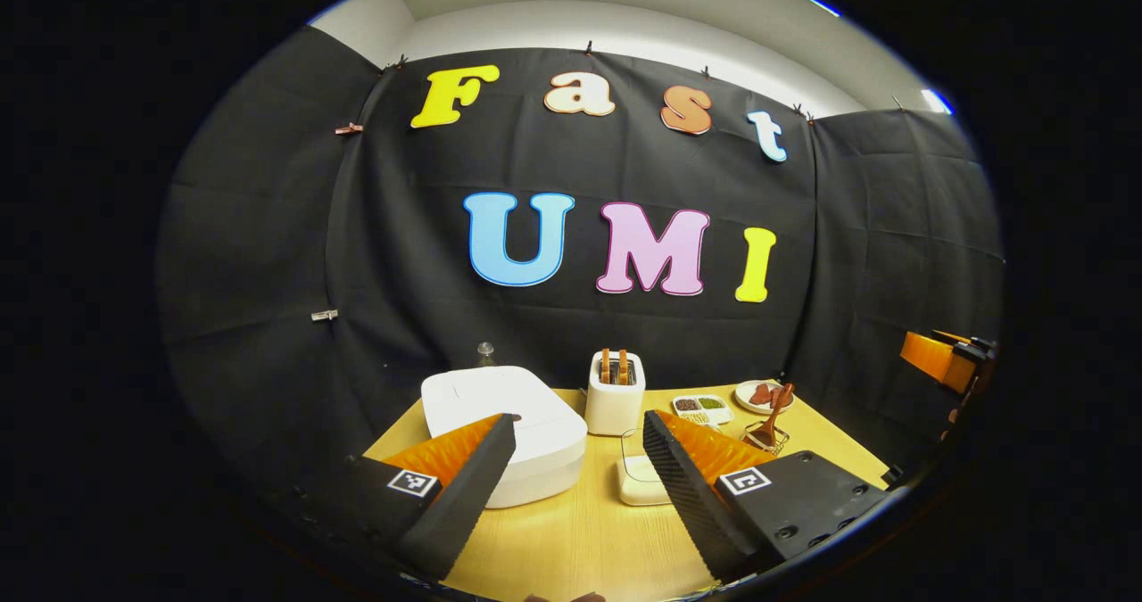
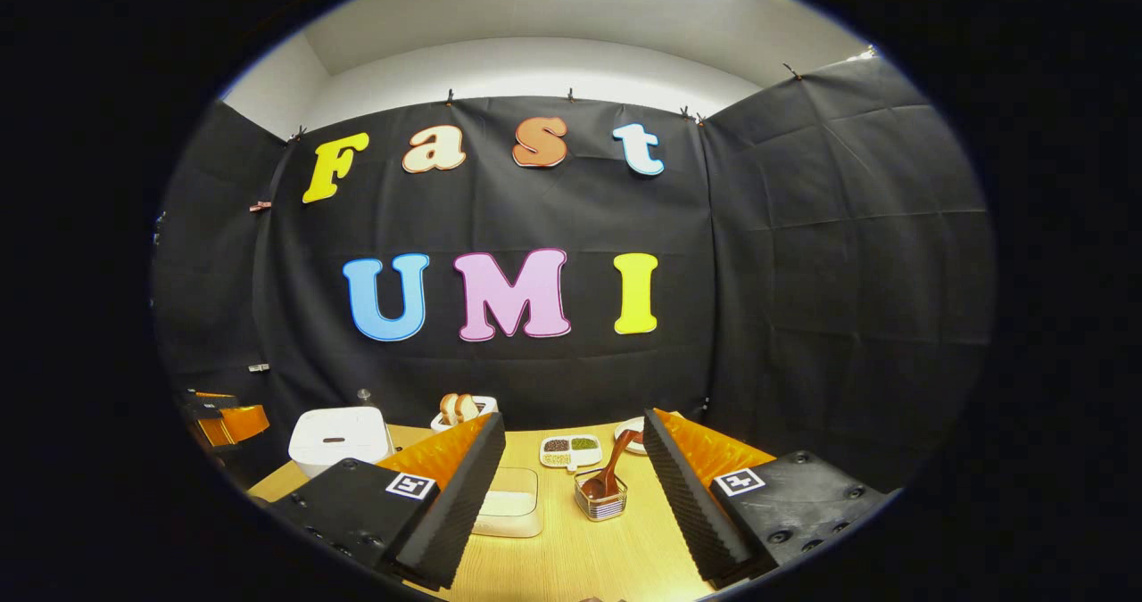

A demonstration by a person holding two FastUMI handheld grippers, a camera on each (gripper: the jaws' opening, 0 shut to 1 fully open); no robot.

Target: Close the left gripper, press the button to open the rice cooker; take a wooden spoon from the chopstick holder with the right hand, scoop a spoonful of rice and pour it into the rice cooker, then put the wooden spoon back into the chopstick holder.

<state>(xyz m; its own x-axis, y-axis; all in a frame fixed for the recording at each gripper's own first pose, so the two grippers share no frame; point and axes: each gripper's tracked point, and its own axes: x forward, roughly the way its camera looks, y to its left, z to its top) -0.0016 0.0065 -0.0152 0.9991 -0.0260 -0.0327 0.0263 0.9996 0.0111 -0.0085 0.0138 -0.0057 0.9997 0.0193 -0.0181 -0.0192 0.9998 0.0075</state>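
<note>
Right gripper view shows rice in the clear container (image 2: pixel 508 504) between spread right tongs (image 2: pixel 571 495); left tongs (image 1: pixel 580 477) likewise spread.

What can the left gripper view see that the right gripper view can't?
Left gripper view: the right gripper, far off at the right edge. Right gripper view: the left gripper, far off at the left edge. Both: the white rice cooker, lid shut, the toaster, and the wooden spoon in its chopstick holder.

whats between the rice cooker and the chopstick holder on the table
In the right gripper view, a clear container of rice sits between the rice cooker and the chopstick holder, with the toaster farther back.
</note>
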